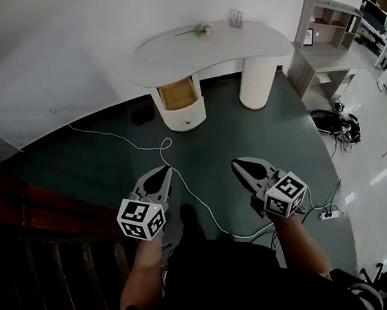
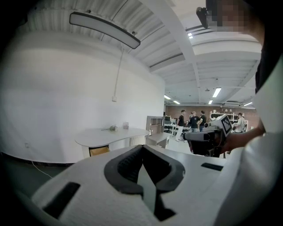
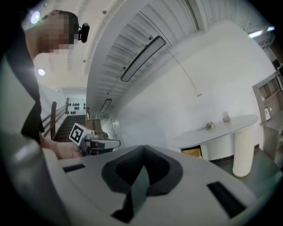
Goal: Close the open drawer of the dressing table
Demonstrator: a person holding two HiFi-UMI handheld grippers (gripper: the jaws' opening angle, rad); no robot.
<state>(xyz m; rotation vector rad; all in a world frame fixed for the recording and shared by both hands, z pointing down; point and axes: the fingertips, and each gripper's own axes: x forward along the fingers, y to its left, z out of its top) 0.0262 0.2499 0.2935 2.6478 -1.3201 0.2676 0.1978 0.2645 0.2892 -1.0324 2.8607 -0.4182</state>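
The white dressing table (image 1: 212, 44) stands against the far wall. Its drawer (image 1: 177, 93) is pulled out from the rounded white cabinet, showing a wooden inside. Both grippers are held low and well short of it, over the dark floor. My left gripper (image 1: 165, 170) is shut and empty; my right gripper (image 1: 238, 166) is also shut and empty. In the left gripper view the table (image 2: 110, 135) and drawer (image 2: 99, 151) lie far beyond the closed gripper (image 2: 142, 148). The right gripper view shows the drawer (image 3: 191, 152) past the closed gripper (image 3: 143, 150).
A white cable (image 1: 183, 187) runs across the floor to a power strip (image 1: 325, 215). A white column leg (image 1: 257, 77) holds up the table's right end. A grey shelf desk (image 1: 325, 38) and black bag (image 1: 332, 121) sit at right; wooden stairs (image 1: 35, 224) at left.
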